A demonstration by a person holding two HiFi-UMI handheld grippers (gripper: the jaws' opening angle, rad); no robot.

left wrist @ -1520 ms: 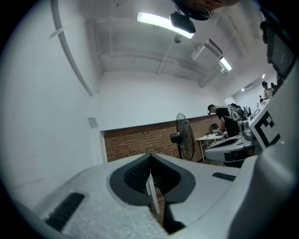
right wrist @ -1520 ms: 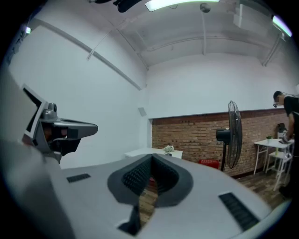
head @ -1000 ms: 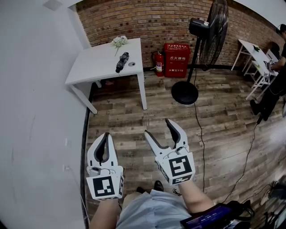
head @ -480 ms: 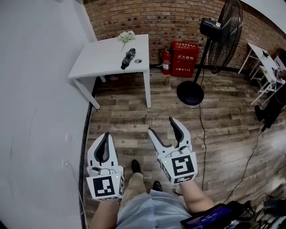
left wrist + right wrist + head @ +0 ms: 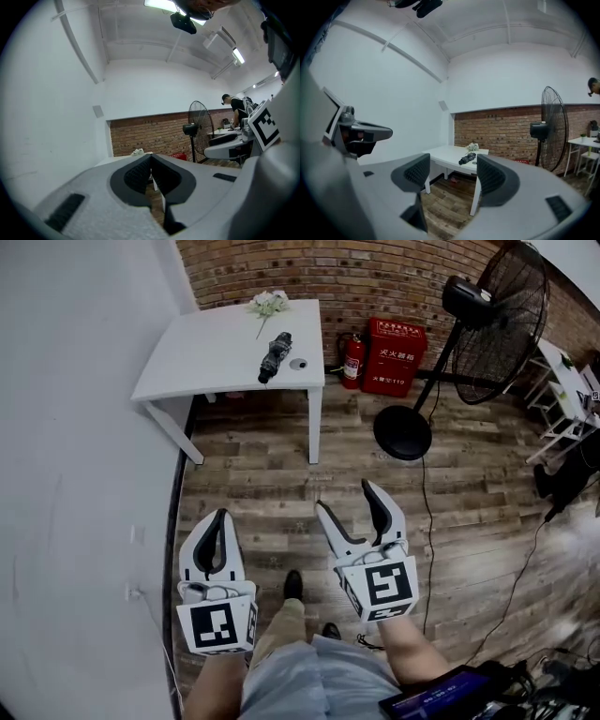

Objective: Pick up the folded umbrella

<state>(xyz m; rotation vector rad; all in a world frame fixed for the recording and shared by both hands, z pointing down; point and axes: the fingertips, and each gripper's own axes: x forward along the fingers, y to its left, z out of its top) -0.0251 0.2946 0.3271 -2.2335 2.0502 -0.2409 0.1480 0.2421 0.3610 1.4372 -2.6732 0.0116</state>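
Note:
The folded black umbrella (image 5: 274, 356) lies on the white table (image 5: 206, 357) against the brick wall, near the table's right edge; it also shows as the umbrella (image 5: 467, 159) in the right gripper view. Both grippers hang over the wooden floor, well short of the table. My left gripper (image 5: 218, 519) has its jaws together with nothing between them, as the left gripper (image 5: 150, 165) view confirms. My right gripper (image 5: 349, 502) stands open and empty, and the right gripper (image 5: 451, 171) points toward the table.
White flowers (image 5: 269, 304) and a small round object (image 5: 298, 364) share the table. A red cabinet (image 5: 394, 355), a fire extinguisher (image 5: 352, 360) and a standing fan (image 5: 403, 432) with a trailing cable (image 5: 424, 521) stand to the right. A white wall (image 5: 75, 474) runs along the left. My legs (image 5: 291, 652) are below.
The table, umbrella and fan have shifted right and grown slightly in the head view as I walked toward them. Both grippers kept their jaw states.

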